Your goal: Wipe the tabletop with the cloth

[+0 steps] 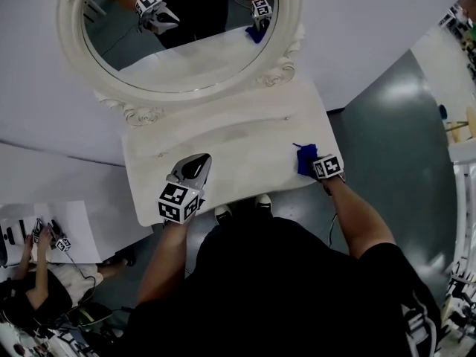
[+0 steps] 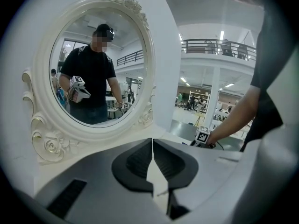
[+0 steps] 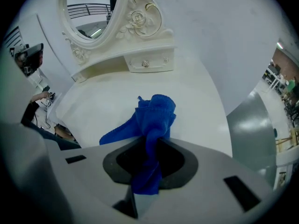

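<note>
Your right gripper point(image 3: 150, 171) is clenched on the blue cloth point(image 3: 156, 113), which bunches out past the jaws onto the white tabletop point(image 1: 238, 151) near its right edge. Your left gripper point(image 2: 153, 164) is over the near left part, jaws pressed together with nothing between them, facing the oval mirror point(image 2: 93, 64). Each gripper's cube point(image 1: 177, 201) bears black-and-white square markers.

The mirror point(image 1: 74, 58) loses its top to the upper edge in both the head view and the right gripper view. From above, the cloth point(image 1: 303, 158) shows only as a small blue bunch, its near part covered by the right gripper point(image 1: 315, 166), whose jaws lie out of sight under its marker cube point(image 1: 328, 166). In the left gripper view the cloth cannot be made out. A seated person point(image 1: 33, 281) at lower left is cut by the edge; what they hold is too small to tell.
</note>
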